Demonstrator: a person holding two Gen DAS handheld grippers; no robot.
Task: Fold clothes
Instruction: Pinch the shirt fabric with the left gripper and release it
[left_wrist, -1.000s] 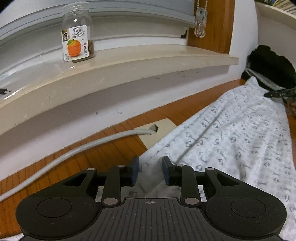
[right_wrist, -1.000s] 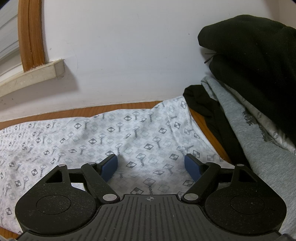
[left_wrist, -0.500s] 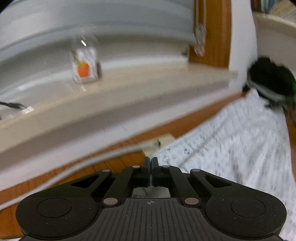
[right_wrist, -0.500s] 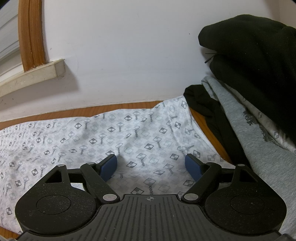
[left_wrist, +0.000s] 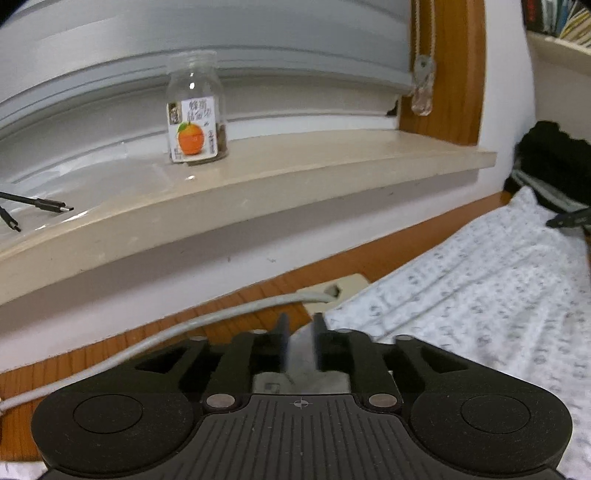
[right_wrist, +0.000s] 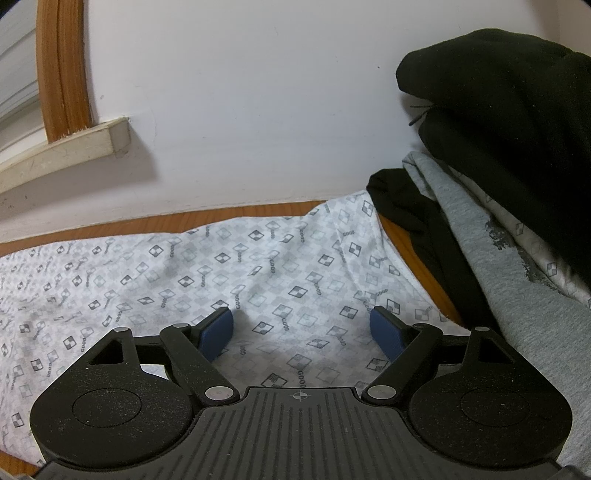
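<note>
A white garment with a small grey check print (left_wrist: 480, 280) lies spread on the wooden table (left_wrist: 110, 354). My left gripper (left_wrist: 300, 325) is at its near left corner; its jaws are opening, a narrow gap between them, and the cloth's corner lies in that gap without being pinched. My right gripper (right_wrist: 302, 325) stands wide open over the same garment (right_wrist: 184, 266) near its right end, both blue pads (right_wrist: 218, 328) low on the fabric with nothing gripped. A dark tip of the right gripper (left_wrist: 565, 220) shows at the right edge of the left wrist view.
A white cable (left_wrist: 184, 325) crosses the table just ahead of the left gripper to a beige cover plate (left_wrist: 343, 288). The windowsill (left_wrist: 295, 177) holds a glass jar (left_wrist: 195, 122) and black USB leads (left_wrist: 48, 205). Black (right_wrist: 517, 129) and grey (right_wrist: 498, 277) clothes are piled at the right.
The left gripper shut half a second ago and has since parted again, and its view has swung a little. The right gripper and the cloth under it have not moved.
</note>
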